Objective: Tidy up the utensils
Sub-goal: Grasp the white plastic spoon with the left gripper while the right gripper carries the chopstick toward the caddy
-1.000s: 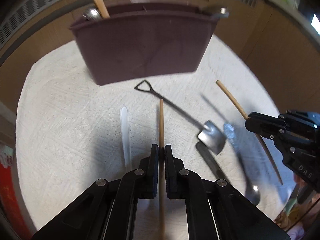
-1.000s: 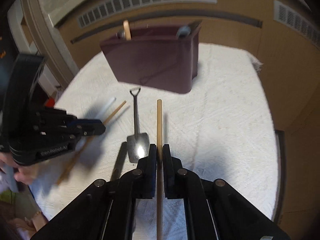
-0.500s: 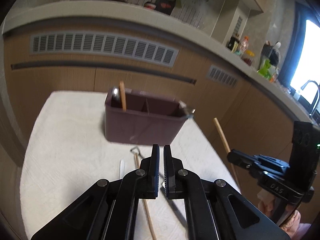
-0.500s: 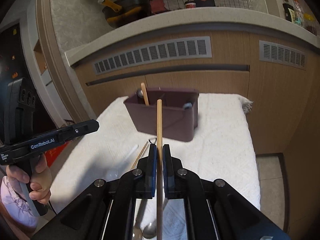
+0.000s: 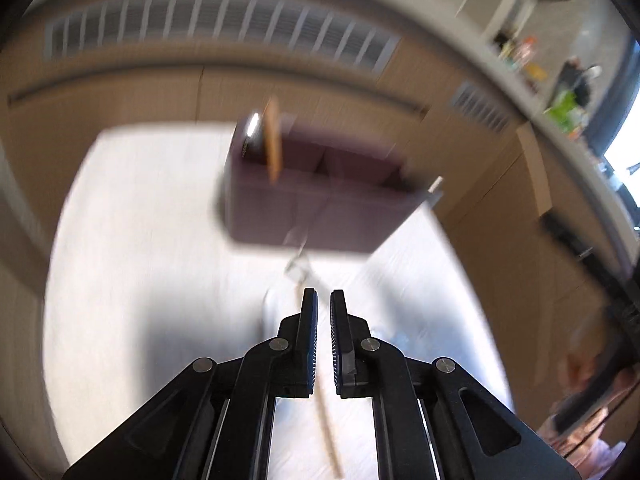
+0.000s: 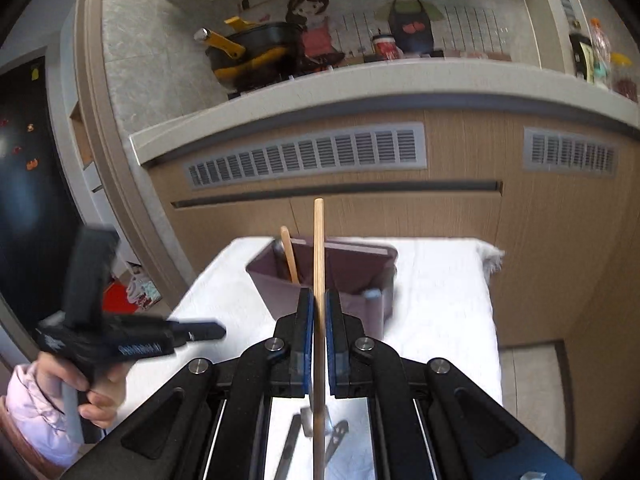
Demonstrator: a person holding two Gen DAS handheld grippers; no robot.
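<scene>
Right hand-held gripper (image 6: 319,316) clenched on a wooden chopstick (image 6: 318,248), raised near the maroon organizer (image 6: 352,276) at the surface's far end: keep it upright, lower into a compartment; left hand-held gripper (image 5: 323,312) nearly closed, empty.
</scene>
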